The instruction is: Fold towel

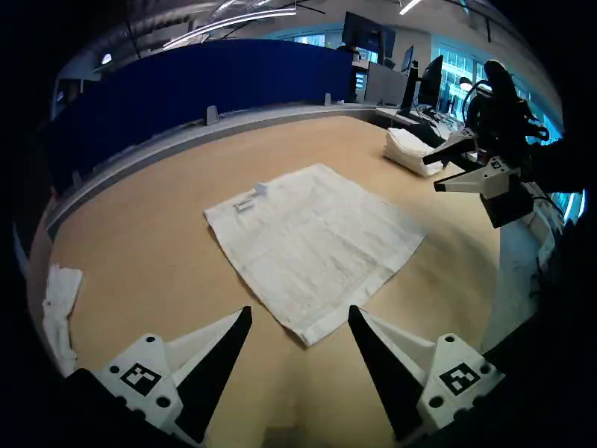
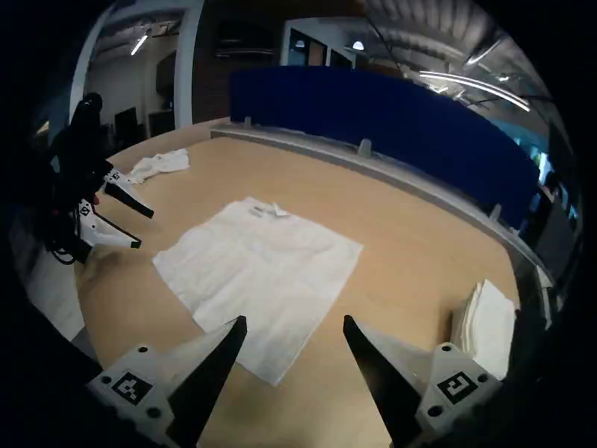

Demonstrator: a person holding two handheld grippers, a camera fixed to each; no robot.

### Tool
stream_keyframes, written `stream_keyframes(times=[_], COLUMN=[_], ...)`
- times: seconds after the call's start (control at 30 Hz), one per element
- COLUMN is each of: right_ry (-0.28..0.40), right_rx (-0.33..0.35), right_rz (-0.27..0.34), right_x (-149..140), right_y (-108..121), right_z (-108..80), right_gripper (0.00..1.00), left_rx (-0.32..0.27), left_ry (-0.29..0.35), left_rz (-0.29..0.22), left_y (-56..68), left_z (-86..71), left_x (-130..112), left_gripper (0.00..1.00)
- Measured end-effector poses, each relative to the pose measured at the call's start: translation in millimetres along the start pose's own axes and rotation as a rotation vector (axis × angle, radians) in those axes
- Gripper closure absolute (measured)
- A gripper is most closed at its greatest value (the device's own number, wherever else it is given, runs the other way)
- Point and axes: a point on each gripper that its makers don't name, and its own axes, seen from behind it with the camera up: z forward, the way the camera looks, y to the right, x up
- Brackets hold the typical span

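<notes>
While the towel [image 1: 313, 243] lies spread flat on the table [image 1: 149, 246], the left gripper [image 1: 298, 309] and right gripper [image 2: 293, 319] hover wide open and empty, so folding looks unstarted; next each should drop to pinch a near corner.

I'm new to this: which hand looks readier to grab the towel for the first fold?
Probably left: a corner of the towel lies centred between the left gripper's open fingers; the right gripper, also open, has its corner slightly off-centre.
</notes>
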Motion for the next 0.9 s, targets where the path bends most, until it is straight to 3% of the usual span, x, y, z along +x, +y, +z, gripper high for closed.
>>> stream_keyframes(times=[0.37, 0.67, 0.77, 0.9], right_ry=[-0.095, -0.136, -0.141, -0.148], right_rx=[0.033, 0.044, 0.053, 0.063], right_rz=[0.037, 0.055, 0.052, 0.045], right_x=[-56, -80, -85, -90], right_y=[-9, -14, -18, -22], right_z=[21.3, 30.9, 32.2, 33.2], right_gripper=[0.04, 0.18, 0.31, 0.35], left_rx=[-0.021, -0.004, 0.009, 0.033], left_ry=[-0.105, -0.146, -0.148, -0.153], left_rz=[-0.025, -0.057, -0.063, -0.047], left_y=[12.3, 12.5, 9.7, 5.9], left_z=[22.2, 28.9, 29.7, 31.8], left_x=[-41, -53, -52, -52], left_gripper=[0.04, 0.1, 0.15, 0.21])
